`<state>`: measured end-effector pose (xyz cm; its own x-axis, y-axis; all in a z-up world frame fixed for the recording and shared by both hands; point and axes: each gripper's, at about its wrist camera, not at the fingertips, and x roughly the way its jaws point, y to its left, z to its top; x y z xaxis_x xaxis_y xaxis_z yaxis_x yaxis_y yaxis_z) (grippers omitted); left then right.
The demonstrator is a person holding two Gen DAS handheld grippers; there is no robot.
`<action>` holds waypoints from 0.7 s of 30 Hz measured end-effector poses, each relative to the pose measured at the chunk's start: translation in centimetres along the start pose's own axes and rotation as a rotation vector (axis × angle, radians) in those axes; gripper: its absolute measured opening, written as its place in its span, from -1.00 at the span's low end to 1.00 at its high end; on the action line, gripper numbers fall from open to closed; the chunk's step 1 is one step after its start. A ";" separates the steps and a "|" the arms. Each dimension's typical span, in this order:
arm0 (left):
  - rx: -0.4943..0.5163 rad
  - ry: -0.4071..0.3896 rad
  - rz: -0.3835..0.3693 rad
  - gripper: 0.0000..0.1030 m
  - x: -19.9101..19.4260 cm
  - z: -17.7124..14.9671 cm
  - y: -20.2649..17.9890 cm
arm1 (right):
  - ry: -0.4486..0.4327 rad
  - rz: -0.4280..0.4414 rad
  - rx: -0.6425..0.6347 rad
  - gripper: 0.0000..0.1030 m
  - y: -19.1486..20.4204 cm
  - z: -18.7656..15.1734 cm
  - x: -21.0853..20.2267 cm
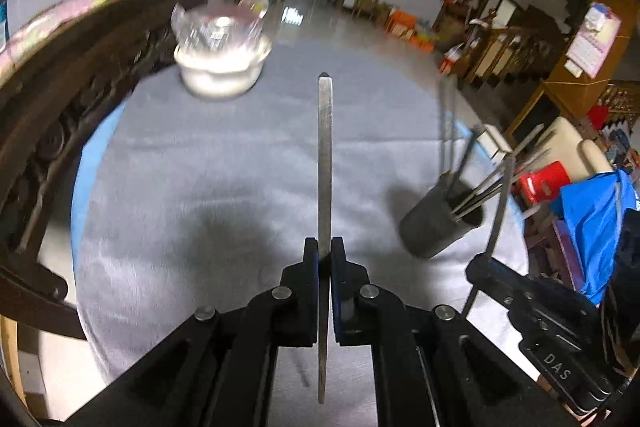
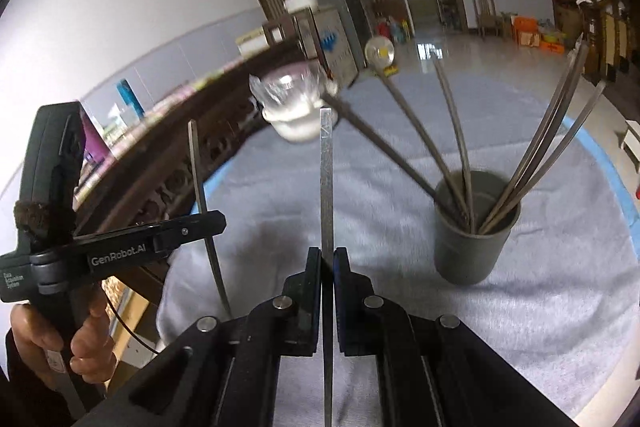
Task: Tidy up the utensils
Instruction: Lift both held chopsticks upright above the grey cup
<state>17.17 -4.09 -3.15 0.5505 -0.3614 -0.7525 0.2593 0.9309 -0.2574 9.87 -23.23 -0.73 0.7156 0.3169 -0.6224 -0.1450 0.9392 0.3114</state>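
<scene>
both grippers loaded, cup comes next

each hand has a metal utensil pinched and raised off the cloth-covered counter (image 1: 208, 163). in the left wrist view the left gripper (image 1: 325, 247) is clamped on a flat steel utensil (image 1: 325, 147) that runs straight up the middle of the frame, its tip ending just below the upper centre. in the right wrist view the right gripper (image 2: 327, 255) is clamped the same way on a second flat utensil (image 2: 326, 179), also standing up the centre of the frame. which kind of utensil each one is i cannot tell; only the flat handles show.

the dark grey cup (image 2: 476, 247) stands at the right of the right wrist view, already holding a fan of long utensils (image 2: 460, 147) that lean out to both sides. in the left view the same cup sits at the lower right, well apart from that gripper.

at the upper centre left of both views sits a white bowl (image 1: 219, 75) with crinkled clear plastic in it, near a carved wooden rail (image 1: 100, 67).

the step in hand looks like the carry: both pieces picked up, neither yet placed. the next move would call for swinging each one over the cup's mouth, turning it end down, and finding a gap between the leaning handles before letting go. going one at a time seems wise, since the opening is already crowded and a knock could tip the cup.
</scene>
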 end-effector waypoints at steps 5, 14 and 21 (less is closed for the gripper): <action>0.042 -0.077 -0.031 -0.90 -3.4 0.8 -2.4 | -0.144 0.043 0.005 -0.87 0.0 1.4 -2.6; 0.081 -0.231 -0.076 -0.89 -6.4 3.1 -6.4 | -0.464 -0.031 0.049 -0.87 -3.3 4.3 -8.1; 0.093 -0.314 -0.086 -0.90 -6.6 4.8 -8.8 | -0.555 -0.150 0.059 -0.87 -4.3 6.0 -8.4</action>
<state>15.10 -10.12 7.00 0.7372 -0.4505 -0.5035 0.3786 0.8927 -0.2444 8.59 -30.78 7.48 0.9791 0.0485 -0.1977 0.0129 0.9544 0.2981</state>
